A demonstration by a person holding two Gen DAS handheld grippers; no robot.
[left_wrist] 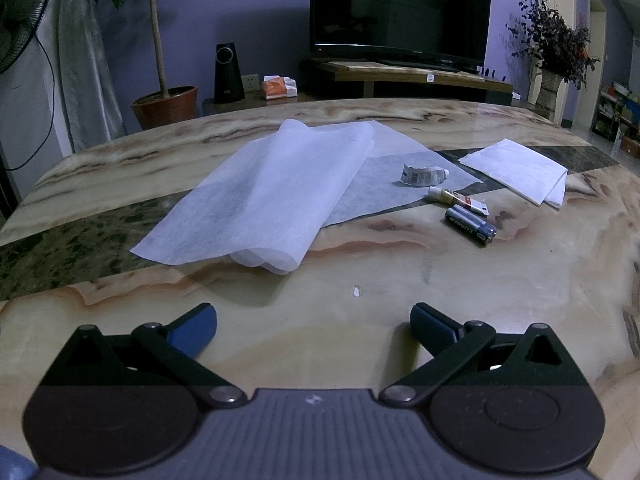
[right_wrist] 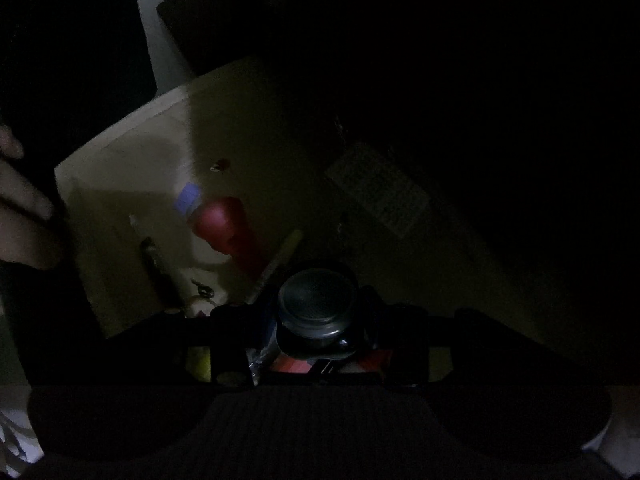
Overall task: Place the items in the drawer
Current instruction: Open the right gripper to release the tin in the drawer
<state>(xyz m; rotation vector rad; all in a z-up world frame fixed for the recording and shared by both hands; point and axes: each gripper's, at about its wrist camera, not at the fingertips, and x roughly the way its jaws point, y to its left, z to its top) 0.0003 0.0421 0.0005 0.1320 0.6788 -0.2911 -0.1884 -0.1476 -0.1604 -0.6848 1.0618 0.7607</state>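
Note:
The right wrist view is very dark and looks down into an open pale drawer (right_wrist: 120, 148). My right gripper (right_wrist: 319, 322) is shut on a round dark object with a ribbed top (right_wrist: 316, 300), held over the drawer's near part. Inside lie a red cylinder with a purple cap (right_wrist: 220, 226), a yellow pen (right_wrist: 282, 254) and a dark tool (right_wrist: 154, 260). In the left wrist view my left gripper (left_wrist: 314, 320) stands open just above the marble table (left_wrist: 360, 272), nothing between its blue pads. Farther right lie two batteries (left_wrist: 471, 225), a small glue tube (left_wrist: 456, 200) and a crumpled white tube (left_wrist: 424, 174).
A large folded white sheet (left_wrist: 260, 196) covers the table's middle, and a folded tissue (left_wrist: 516, 168) lies at the right. A hand (right_wrist: 22, 208) shows at the drawer's left edge. Small keys (right_wrist: 202, 290) and a printed label (right_wrist: 376, 192) are in the drawer. A TV (left_wrist: 400, 8) stands behind.

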